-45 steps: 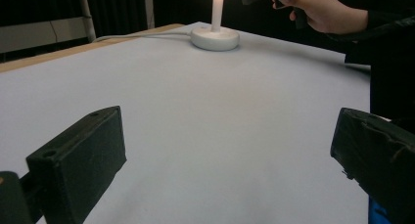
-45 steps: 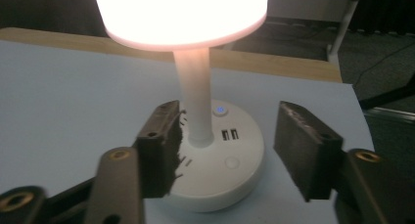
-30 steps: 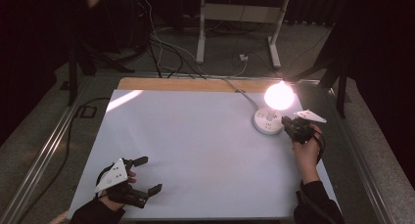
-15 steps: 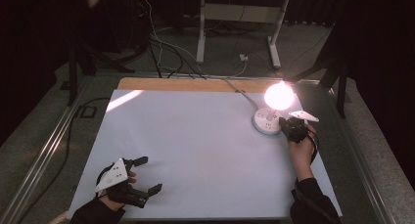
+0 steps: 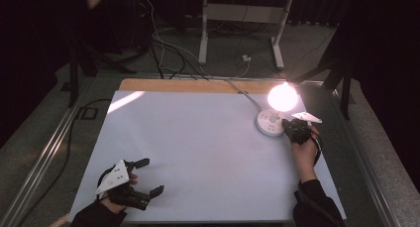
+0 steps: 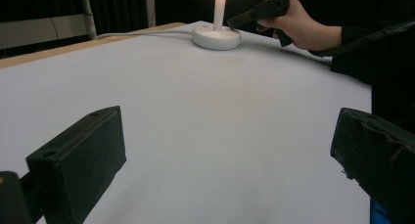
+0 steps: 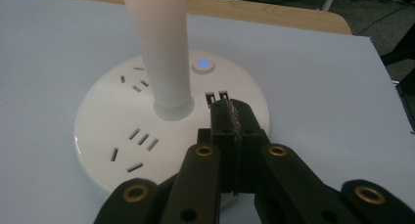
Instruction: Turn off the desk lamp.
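**Closed jaws over the lamp base, open jaws idle at the near corner**

A round white plastic lamp base with socket slots point(image 7: 147, 136) stands on the white rectangular surface point(image 5: 198, 147) toward its far right part, a white cable point(image 5: 245, 95) running from it to the far edge. A white cylindrical stem point(image 7: 161, 48) rises from the middle of the base, topped in the high view by a glowing round lamp head point(image 5: 283, 96). A small button lit blue point(image 7: 203, 64) sits on the base just behind the stem.

The right gripper point(image 7: 231, 117), held in the person's right hand point(image 5: 304, 150), has its jaws pressed together with nothing between them, tips over the base beside a pair of small slots.

The left gripper point(image 5: 148, 176) rests low near the surface's near left corner, jaws spread wide apart and empty, well apart from the lamp.
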`<control>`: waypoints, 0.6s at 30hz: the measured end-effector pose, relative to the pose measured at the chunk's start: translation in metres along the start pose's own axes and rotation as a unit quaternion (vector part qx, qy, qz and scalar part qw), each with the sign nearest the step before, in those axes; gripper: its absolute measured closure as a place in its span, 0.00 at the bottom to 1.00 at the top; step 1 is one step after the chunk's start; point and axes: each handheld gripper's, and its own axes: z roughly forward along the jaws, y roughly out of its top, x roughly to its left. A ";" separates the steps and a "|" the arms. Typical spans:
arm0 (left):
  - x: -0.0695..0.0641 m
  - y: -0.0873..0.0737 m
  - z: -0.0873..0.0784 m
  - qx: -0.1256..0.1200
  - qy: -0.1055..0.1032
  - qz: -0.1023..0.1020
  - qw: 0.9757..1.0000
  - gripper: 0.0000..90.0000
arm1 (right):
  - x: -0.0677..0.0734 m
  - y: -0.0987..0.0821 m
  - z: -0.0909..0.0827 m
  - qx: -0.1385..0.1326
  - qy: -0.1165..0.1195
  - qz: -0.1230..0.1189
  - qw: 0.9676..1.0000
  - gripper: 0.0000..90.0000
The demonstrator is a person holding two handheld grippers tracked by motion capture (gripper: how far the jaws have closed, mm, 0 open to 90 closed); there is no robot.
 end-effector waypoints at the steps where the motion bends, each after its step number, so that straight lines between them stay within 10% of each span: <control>1: 0.000 0.000 0.000 0.000 0.000 0.000 1.000 0.01 | 0.000 0.000 0.000 0.000 -0.001 0.000 1.000 1.00; 18: 0.000 0.000 0.000 0.000 -0.003 0.000 1.000 0.01 | -0.003 0.009 -0.011 -0.017 0.001 0.007 1.000 1.00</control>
